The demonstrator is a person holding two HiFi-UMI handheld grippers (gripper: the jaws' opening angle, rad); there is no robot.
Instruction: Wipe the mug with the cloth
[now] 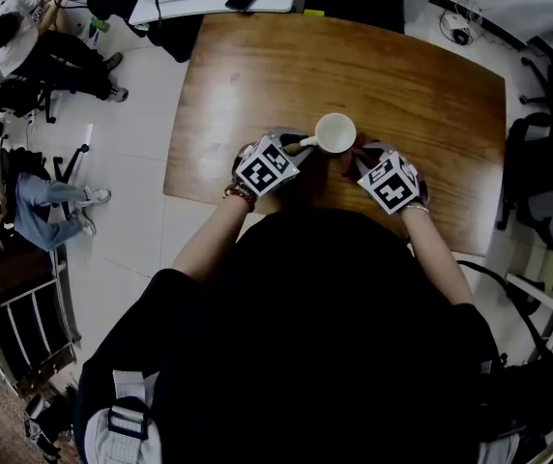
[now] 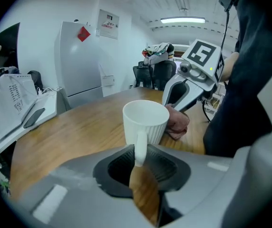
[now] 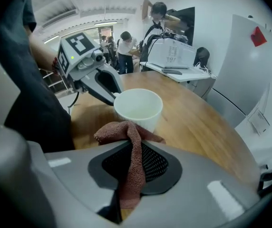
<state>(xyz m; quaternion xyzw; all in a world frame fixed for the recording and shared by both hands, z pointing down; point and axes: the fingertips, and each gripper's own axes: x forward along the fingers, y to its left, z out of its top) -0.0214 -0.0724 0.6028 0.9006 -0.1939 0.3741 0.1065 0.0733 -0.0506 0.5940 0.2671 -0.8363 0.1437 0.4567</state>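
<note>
Two tools [image 1: 302, 147] [image 1: 353, 159], one mug [image 1: 335, 132], one cloth [image 3: 130, 163]

Mug [image 1: 335, 132] on table [image 1: 431, 95]; left hand-held gripper [image 1: 301, 148] left; cloth [image 3: 131, 175] in right hand-held gripper [image 1: 353, 159], right

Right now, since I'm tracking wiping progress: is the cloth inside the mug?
No, the cloth is pinched in the right tool, outside the mug, whose inside shows empty.

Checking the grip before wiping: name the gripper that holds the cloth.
The right gripper, shut on the brown cloth; the left gripper has the white mug's handle instead.
</note>
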